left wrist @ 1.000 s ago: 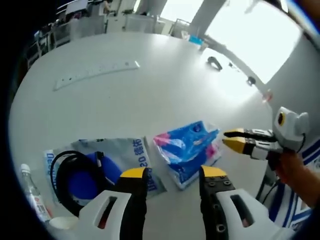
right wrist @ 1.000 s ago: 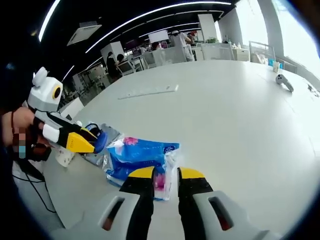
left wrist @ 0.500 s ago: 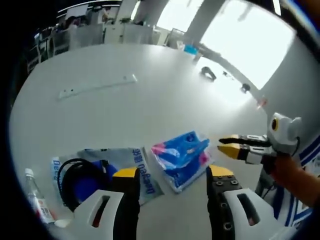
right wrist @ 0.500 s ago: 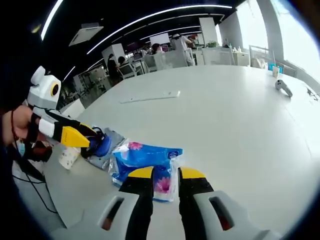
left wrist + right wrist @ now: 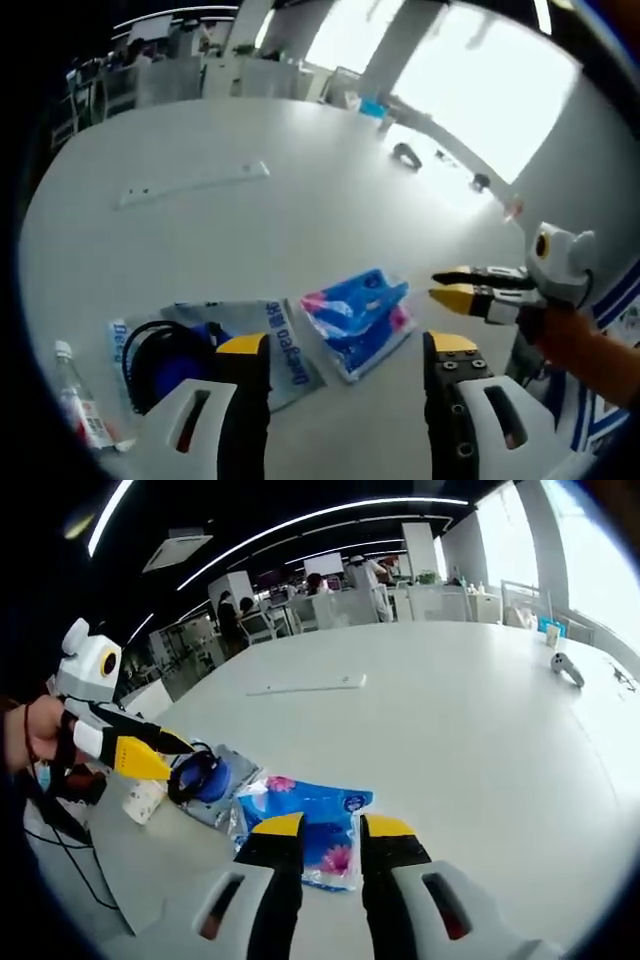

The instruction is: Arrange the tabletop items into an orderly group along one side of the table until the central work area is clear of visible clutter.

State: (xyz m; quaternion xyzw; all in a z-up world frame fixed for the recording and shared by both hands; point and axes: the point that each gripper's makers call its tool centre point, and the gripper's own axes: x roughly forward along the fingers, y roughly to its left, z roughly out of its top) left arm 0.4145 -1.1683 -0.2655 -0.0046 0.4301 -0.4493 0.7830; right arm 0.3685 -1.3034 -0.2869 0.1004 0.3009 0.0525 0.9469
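Blue tissue pack (image 5: 357,320), grey bag (image 5: 245,335) and water bottle (image 5: 78,405) lie grouped ahead of both grippers. Left gripper (image 5: 345,355) spread, empty; right gripper (image 5: 325,825) narrowly parted, empty. Power strip (image 5: 190,183) and far controller (image 5: 406,155) remain unsorted.

Your left claw (image 5: 345,347) hangs with jaws wide apart, gripping nothing. Your right claw (image 5: 330,826) has jaws close together, a narrow gap between them, nothing held. Your hand (image 5: 580,335) grips its handle, off right of the left claw.
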